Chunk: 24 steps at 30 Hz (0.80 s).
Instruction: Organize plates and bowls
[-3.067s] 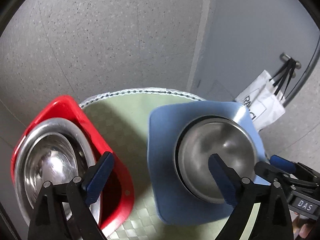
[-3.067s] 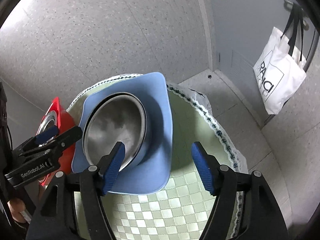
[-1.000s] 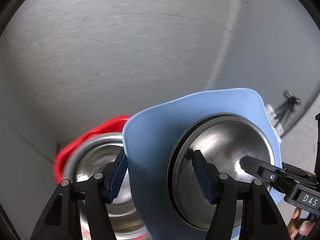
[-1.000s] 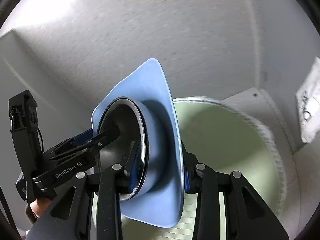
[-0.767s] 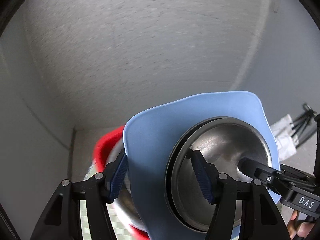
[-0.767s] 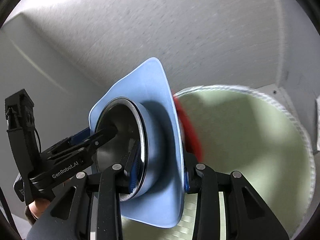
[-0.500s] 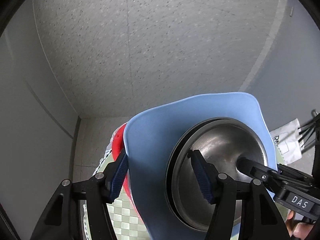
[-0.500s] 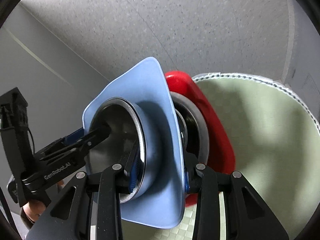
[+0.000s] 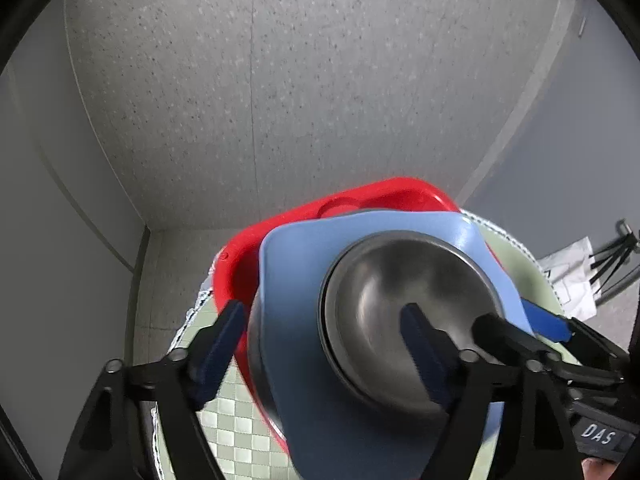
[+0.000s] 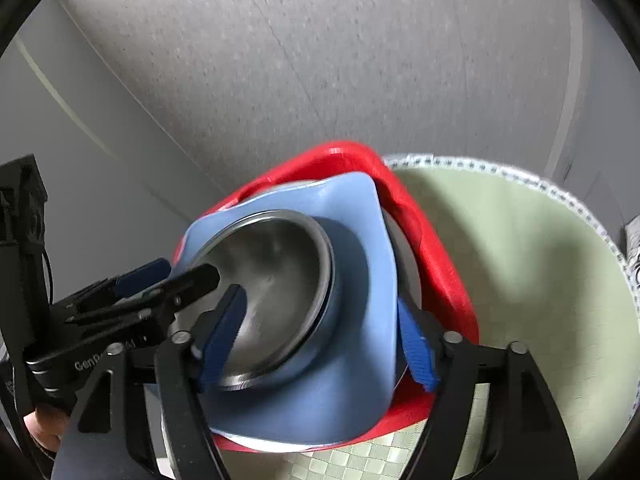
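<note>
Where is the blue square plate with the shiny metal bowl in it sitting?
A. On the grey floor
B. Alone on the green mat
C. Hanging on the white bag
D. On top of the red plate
D: the blue square plate, carrying the shiny metal bowl, rests on the red plate, whose rim shows around it.

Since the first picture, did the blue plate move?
Yes. The blue plate went from the bare green tablecloth onto the red plate, and now lies stacked on it at the table's left side.
</note>
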Motion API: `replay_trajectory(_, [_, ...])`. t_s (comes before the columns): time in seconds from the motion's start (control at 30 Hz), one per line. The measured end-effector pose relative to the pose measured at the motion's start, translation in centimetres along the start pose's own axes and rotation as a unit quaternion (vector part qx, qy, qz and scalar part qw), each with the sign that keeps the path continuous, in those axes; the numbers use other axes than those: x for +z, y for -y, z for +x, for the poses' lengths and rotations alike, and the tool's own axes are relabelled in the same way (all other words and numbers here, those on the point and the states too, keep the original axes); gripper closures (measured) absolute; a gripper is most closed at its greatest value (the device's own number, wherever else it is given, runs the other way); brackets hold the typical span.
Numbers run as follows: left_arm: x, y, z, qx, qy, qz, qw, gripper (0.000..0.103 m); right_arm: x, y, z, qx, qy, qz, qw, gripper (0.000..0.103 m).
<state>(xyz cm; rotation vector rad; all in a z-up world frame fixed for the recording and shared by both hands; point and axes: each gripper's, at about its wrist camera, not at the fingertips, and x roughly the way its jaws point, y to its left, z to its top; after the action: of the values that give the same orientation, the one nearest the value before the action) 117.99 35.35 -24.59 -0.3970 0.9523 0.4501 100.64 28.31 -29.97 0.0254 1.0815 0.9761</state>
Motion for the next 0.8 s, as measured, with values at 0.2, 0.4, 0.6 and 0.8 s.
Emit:
replay_trajectory(0.2, [-3.2, -0.1, -3.9, -0.001, 0.025, 0.005, 0.9997, 0.021, -2.1, -0.9, -4.3, -0.012, 0.045, -0.002, 0.999, 0.024])
replay_trajectory(0.4, [-9.7, 0.8, -11.8, -0.013, 0.083, 0.035, 0.9959, 0.014, -7.4, -2.9, -11.9, -0.050, 0.094, -0.011, 0.994, 0.023])
replay_trajectory(0.6, [-18.7, 1.2, -20.3, -0.034, 0.127, 0.065, 0.9891, 0.011, -15.5, -5.2, -19.7, -0.095, 0.139, -0.013, 0.986, 0.021])
replay_trajectory(0.8, [-29.1, 0.5, -29.7, -0.054, 0.166, 0.098, 0.9797, 0.004, -25.3, -8.9, -26.9, -0.117, 0.170, 0.005, 0.979, 0.018])
